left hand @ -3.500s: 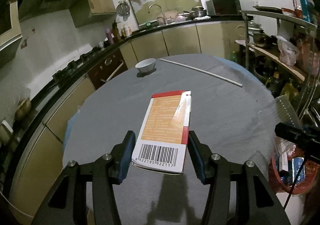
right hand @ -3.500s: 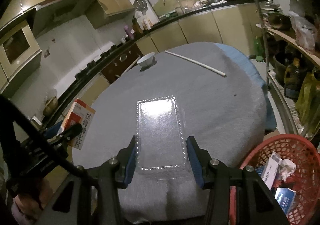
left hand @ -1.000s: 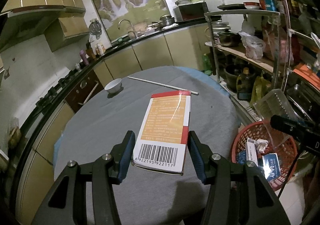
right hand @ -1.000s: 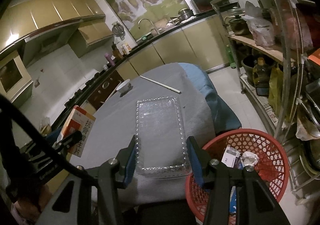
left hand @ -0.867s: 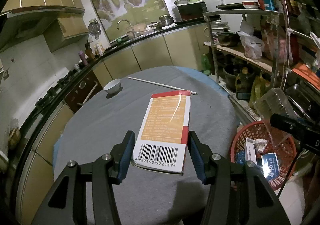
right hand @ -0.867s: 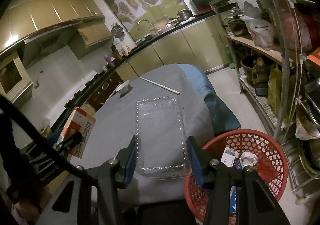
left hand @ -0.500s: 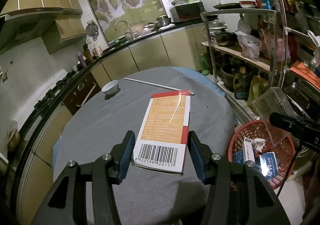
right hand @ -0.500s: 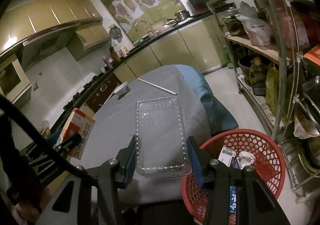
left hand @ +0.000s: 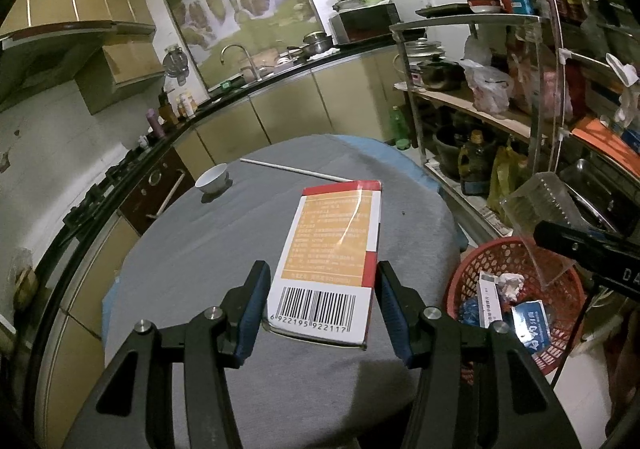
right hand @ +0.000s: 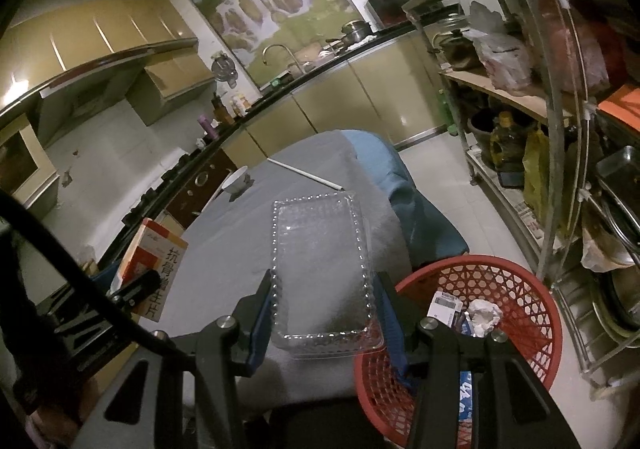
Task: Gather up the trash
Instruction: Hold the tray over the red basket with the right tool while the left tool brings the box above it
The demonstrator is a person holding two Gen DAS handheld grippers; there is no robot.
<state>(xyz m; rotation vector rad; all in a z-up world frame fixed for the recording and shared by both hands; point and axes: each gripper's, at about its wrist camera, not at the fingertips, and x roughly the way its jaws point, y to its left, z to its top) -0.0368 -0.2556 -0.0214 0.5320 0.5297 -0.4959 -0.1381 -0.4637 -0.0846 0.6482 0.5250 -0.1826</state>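
Note:
My left gripper [left hand: 320, 301] is shut on an orange and white carton with a barcode [left hand: 336, 245], held flat above the grey round table [left hand: 224, 233]. My right gripper [right hand: 324, 301] is shut on a clear plastic tray [right hand: 320, 257], held just left of a red mesh basket [right hand: 516, 281] on the floor. In the left wrist view the same clear tray [left hand: 536, 209] hangs over the basket [left hand: 560, 289], which holds small boxes and crumpled paper. The carton [right hand: 156, 265] also shows at the left of the right wrist view.
A white bowl [left hand: 212, 177] and a thin white rod [left hand: 292, 169] lie at the far side of the table. A metal shelf rack [left hand: 520, 89] full of pots, bottles and bags stands right of the basket. Counter, sink and cabinets run behind.
Since 3.5 s ago both grippers have swung right with their loads, bringing the red basket fully into view. Over the last second the views barely shift.

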